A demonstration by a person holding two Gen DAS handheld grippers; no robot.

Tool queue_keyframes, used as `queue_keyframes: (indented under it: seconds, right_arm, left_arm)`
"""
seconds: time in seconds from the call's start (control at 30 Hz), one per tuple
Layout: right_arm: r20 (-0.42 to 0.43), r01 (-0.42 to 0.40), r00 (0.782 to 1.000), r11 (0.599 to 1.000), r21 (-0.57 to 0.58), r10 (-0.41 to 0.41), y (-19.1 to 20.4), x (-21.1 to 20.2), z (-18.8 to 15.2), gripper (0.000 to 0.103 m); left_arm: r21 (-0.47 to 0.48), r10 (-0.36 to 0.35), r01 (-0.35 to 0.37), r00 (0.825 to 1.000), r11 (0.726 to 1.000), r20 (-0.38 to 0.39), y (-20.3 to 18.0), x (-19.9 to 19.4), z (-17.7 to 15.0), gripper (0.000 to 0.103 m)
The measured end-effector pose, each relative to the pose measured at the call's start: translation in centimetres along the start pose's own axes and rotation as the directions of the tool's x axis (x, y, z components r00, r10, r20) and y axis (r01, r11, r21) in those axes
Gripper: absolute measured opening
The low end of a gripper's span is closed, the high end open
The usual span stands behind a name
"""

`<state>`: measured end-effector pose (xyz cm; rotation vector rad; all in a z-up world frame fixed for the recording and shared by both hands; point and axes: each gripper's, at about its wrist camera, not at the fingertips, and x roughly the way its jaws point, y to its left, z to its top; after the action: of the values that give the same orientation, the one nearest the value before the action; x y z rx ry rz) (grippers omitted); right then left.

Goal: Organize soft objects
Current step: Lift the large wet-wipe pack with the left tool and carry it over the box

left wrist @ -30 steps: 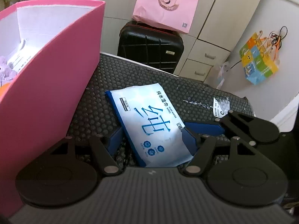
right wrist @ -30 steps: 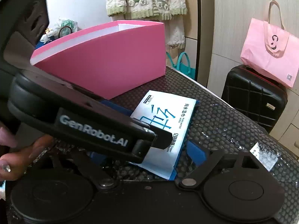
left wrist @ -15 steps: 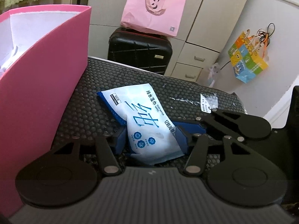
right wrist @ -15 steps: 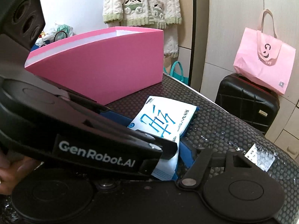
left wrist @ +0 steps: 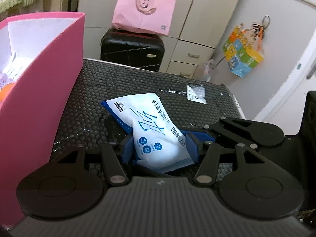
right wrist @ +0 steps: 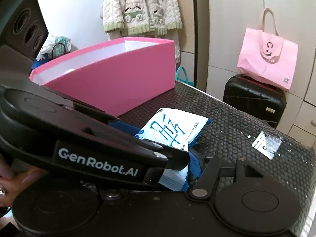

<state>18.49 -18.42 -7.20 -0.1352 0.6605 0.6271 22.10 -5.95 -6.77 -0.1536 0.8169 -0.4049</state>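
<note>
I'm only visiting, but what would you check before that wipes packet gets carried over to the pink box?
1. Left gripper shut on the wipes pack: ok; the pack bunches between its blue pads.
2. Pack off the black mat: cannot tell.
3. Pink box open on top: ok.
4. Room inside the box: cannot tell; some items already lie there.
5. Right gripper clear of the pack: not ok; it sits right beside the pack.
6. Mat between pack and box free of obstacles: ok.
</note>
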Motion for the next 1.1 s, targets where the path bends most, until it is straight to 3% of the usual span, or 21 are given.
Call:
queue_keyframes:
  seconds: [0.23, 0.77, 1.1]
  right_arm:
    - [0.024, 0.029, 0.999, 0.998, 0.064, -0.031, 1.9, -3.1, -0.6, 0.069]
    - [0.074, 0.12, 0.99, 0.992, 0.048, -0.124, 10.6, -8.4, -0.8, 0.068]
    - [0.147, 0.123, 0.982, 0.992, -0.036, -0.116, 16.6, -9.5, 2.5, 0.069]
  left_arm:
    - [0.048, -0.055, 0.054, 0.998, 0.997, 0.007, -0.8, -3.3, -1.1, 0.053]
    - [0.117, -0.132, 0.124, 0.99, 0.985, 0.059, -0.3, -12.6, -4.6, 0.054]
    - [0.134, -0.103, 0.081, 0.981, 0.988, 0.163, 2.4, -19.6, -4.4, 0.054]
